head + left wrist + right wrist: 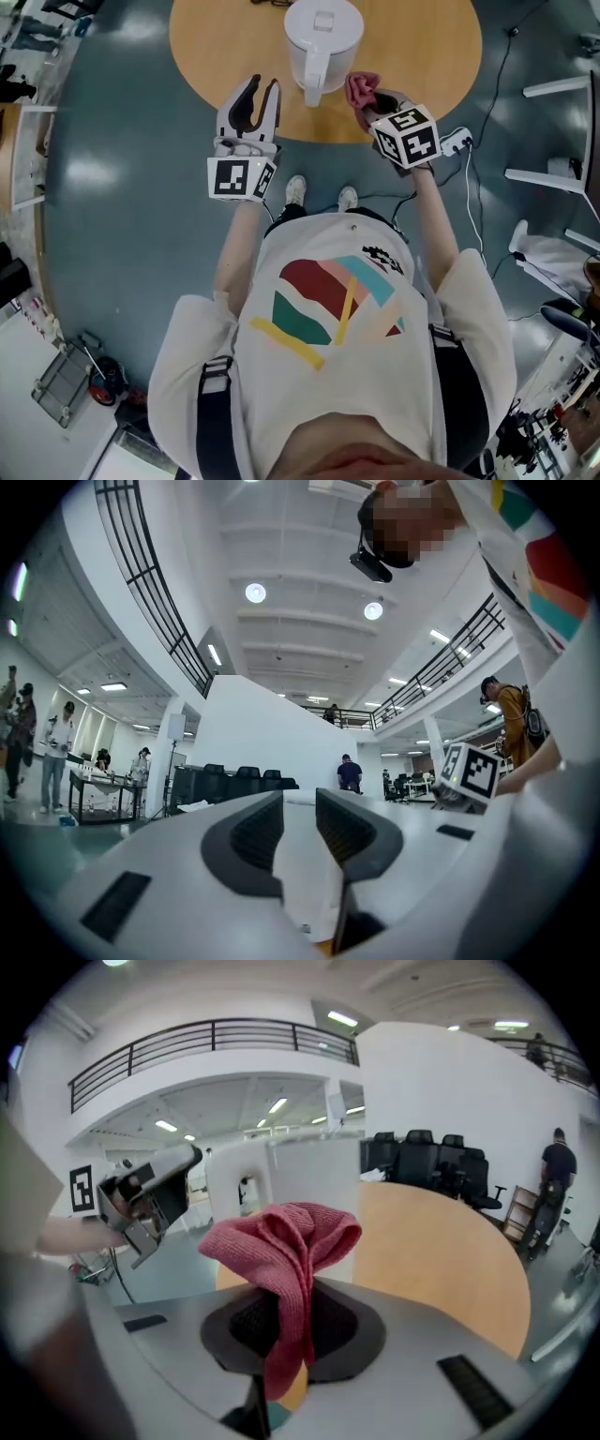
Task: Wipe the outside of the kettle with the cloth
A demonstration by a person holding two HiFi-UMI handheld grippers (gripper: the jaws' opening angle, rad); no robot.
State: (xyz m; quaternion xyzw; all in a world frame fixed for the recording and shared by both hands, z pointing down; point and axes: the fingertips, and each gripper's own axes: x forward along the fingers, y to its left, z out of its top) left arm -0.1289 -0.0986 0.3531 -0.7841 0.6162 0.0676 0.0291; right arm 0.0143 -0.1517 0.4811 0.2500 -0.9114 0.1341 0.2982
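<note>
— Since the round wooden desk [441, 56] is the largest thing here, where does it lie?
— It lies in front of the person, on a grey-blue floor [112, 141]. The person stands close to its near edge and holds one claw in each hand.
— And the kettle?
— The white kettle [323, 37] stands upright on the desk, near that edge, with the lid on. Its handle [312, 80] points toward the person.
— Where is the left claw?
— The left claw [263, 89] hangs at the edge of the desk, just to the left of the handle, and it does not touch the kettle. It is released: the jaws stand a little apart and they pinch nothing.
— And the right one?
— The right claw [292, 1297] is on the other side of the handle. It is clenched on the cloth, the two dark pads pressing on the fabric from both sides.
— What does the cloth look like?
— The cloth [361, 89] is pink-red and bunched. A folded lump stands out above the jaws and a strip hangs down between them. It is just beside the handle, at its right. I cannot tell whether it touches the kettle.
</note>
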